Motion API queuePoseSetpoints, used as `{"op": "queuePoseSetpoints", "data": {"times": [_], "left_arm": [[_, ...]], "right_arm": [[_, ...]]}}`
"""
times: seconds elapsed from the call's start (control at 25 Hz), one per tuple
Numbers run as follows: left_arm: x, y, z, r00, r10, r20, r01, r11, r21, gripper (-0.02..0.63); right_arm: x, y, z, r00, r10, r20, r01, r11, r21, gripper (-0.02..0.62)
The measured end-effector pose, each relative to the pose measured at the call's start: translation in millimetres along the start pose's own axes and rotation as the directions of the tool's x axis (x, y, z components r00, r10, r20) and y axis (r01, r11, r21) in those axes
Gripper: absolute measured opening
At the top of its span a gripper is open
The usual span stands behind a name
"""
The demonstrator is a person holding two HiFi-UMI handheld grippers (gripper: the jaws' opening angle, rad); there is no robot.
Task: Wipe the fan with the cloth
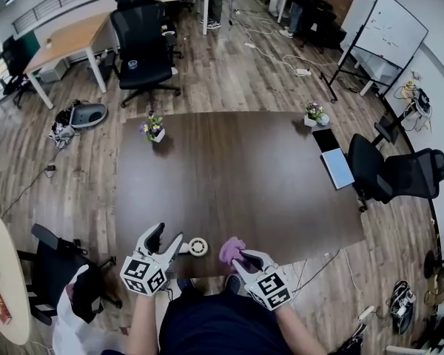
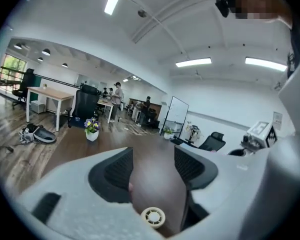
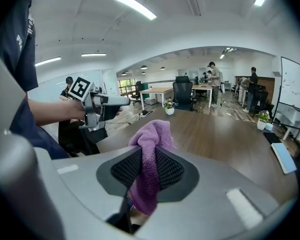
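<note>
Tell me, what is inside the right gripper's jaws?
A purple cloth is pinched in the right gripper, bunched above its jaws and hanging below them. The stretch squeezed between them is covered and cannot be seen.

No text can be read; the marks on the whiteboard (image 1: pixel 391 29) and the white print on the dark shirt (image 3: pixel 15 49) are too small
</note>
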State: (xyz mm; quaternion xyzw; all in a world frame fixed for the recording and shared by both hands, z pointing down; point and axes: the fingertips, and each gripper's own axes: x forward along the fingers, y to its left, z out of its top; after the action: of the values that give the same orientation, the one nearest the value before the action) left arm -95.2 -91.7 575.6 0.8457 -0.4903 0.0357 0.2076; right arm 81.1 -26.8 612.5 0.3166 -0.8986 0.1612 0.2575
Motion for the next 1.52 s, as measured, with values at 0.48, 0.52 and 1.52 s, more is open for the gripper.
{"op": "queuePoseSetpoints", "data": {"times": [0.48, 0.52, 1.52], "left_arm": [[-69.0, 11.8, 80.2, 0.946, 0.156, 0.285, -0.151, 0.988, -0.038, -0.003], [-70.3, 10.0, 81.5, 0.948, 0.151, 0.281, -0.149, 0.988, -0.029, -0.005], [-106.4, -6.5, 91.2, 0.952, 0.131, 0.275, -0.143, 0.989, 0.024, -0.003]], "right_arm": [[10.8, 3.8, 4.9, 1.000, 0.014, -0.007, -0.014, 0.999, -0.038, 0.091], [11.5, 3.3, 4.3, 1.000, 0.014, -0.010, -0.014, 0.999, -0.039, 0.091], [90.1, -39.6, -75.9, 0.963, -0.079, -0.256, 0.036, 0.985, -0.169, 0.091]]}}
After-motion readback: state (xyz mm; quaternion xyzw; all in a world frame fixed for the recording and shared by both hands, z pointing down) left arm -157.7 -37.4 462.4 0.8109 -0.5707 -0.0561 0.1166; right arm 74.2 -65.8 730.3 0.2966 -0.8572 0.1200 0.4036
